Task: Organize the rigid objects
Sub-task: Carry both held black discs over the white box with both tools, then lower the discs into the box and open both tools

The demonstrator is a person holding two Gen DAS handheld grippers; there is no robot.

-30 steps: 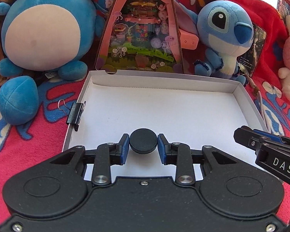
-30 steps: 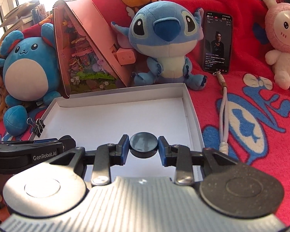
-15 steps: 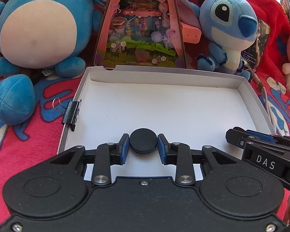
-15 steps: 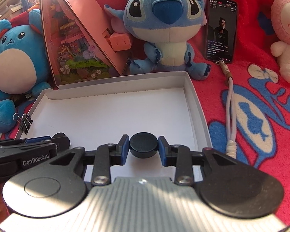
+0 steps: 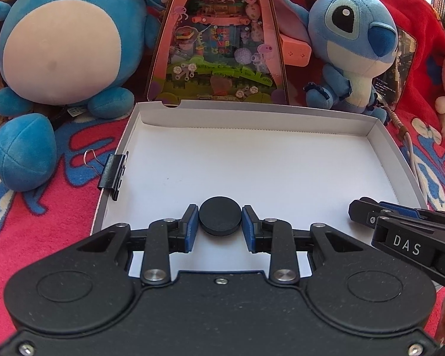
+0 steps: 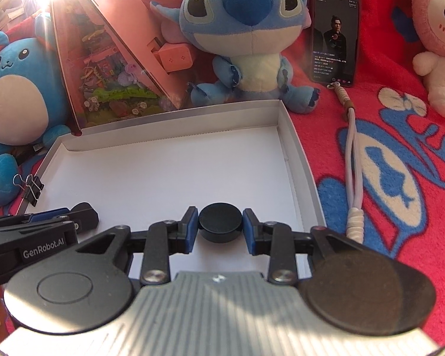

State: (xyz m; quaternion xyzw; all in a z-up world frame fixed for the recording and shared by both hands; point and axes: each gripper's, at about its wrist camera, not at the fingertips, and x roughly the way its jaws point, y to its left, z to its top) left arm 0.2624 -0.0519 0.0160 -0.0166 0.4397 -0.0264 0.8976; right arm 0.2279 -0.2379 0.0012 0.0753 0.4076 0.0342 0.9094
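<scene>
Two flat round black discs, one gripped in each pair of tongs, sit over the near edge of a shallow white cardboard box (image 5: 252, 163) on a red patterned blanket (image 6: 400, 178).

The left tongs (image 5: 220, 222) clamp their blue pads against the sides of one black disc (image 5: 220, 219); the right tongs (image 6: 220, 225) grip the other black disc (image 6: 220, 221) the same way, both low over the box's near floor, the right pair toward its right wall. A black metal binder clip (image 5: 113, 175) is fixed on the box's left wall. Behind the far wall stand a round blue plush with a cream belly (image 5: 65, 38), a pink triangular toy package (image 5: 219, 50) and a blue big-eared plush (image 6: 249, 38). Far right, a black smartphone with a lit screen (image 6: 335, 35) leans upright beside a pink rabbit plush (image 6: 439, 35); a pale cord lanyard (image 6: 353, 160) trails toward the near side.
</scene>
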